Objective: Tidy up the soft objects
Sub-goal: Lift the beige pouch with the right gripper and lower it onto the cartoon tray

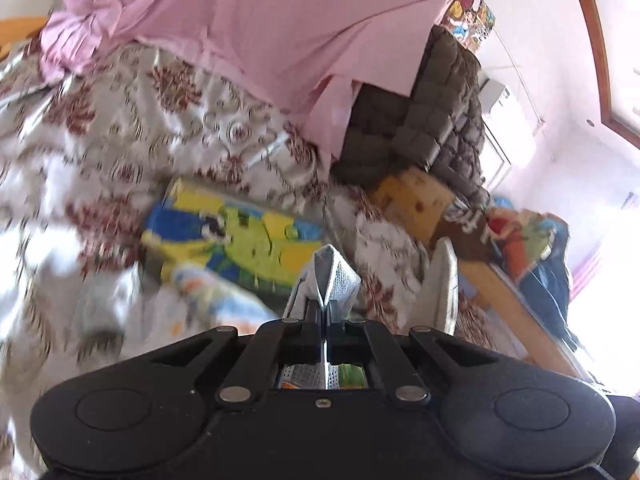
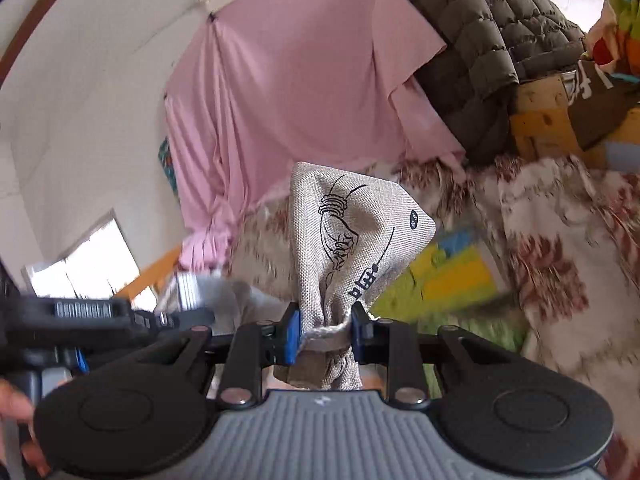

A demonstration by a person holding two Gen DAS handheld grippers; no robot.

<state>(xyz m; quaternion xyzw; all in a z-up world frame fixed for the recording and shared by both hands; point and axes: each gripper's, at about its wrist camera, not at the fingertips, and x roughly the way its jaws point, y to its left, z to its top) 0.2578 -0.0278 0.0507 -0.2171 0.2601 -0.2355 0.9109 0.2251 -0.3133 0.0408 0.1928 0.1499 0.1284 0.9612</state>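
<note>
Backdrop: pink sheet (image 2: 288, 92) hangs behind a bed in a floral cover (image 1: 132, 120).
Jacket: dark quilted jacket (image 2: 480, 36), at the bed's far end.
Cloth bag: grey printed cloth bag (image 2: 352, 232), lifted above the bed.
Right tongs (image 2: 325, 334): clamped on the bag's bunched neck.
Left tongs (image 1: 326, 280): closed, pinching a grey fabric edge.

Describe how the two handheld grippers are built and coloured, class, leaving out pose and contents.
Both are black, with two round side discs, silver pivot pins and linked bars. The left gripper has black finger holders. The right gripper has blue finger pads and a ribbed grey centre panel.
</note>
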